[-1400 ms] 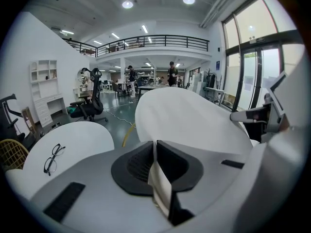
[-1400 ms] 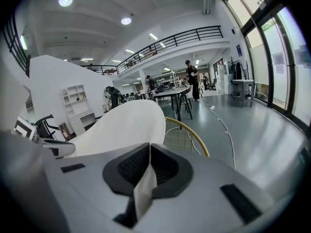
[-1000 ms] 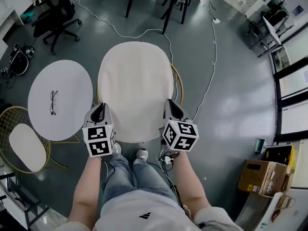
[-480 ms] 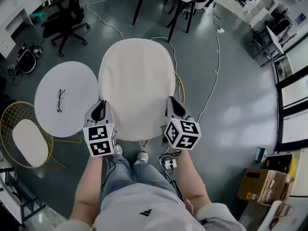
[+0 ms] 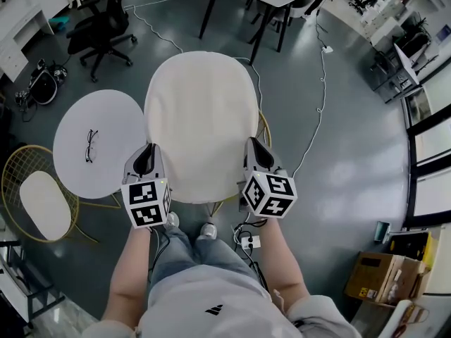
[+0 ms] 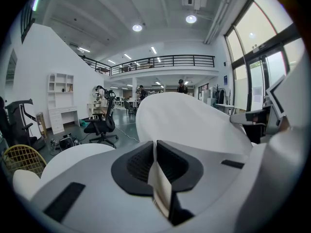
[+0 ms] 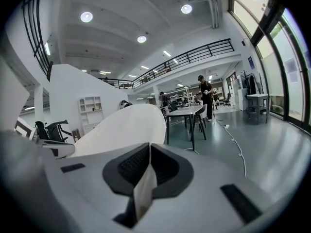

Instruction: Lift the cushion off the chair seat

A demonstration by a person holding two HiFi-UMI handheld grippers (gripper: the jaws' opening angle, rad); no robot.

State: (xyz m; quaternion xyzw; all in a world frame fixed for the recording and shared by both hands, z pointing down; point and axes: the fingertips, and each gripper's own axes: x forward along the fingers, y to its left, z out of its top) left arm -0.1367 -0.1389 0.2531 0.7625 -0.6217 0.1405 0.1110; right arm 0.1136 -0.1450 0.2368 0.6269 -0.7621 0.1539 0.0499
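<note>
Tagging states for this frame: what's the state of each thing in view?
cushion: held up by its near edge, pinched at both sides
left gripper: shut on cushion
right gripper: shut on cushion
chair: upright, mostly hidden beneath cushion
glasses: lying on round table
side chair: upright, spare cushion resting on its seat

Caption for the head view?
Left gripper and right gripper pinch the cream cushion by its near edge over the gold wire chair.
</note>
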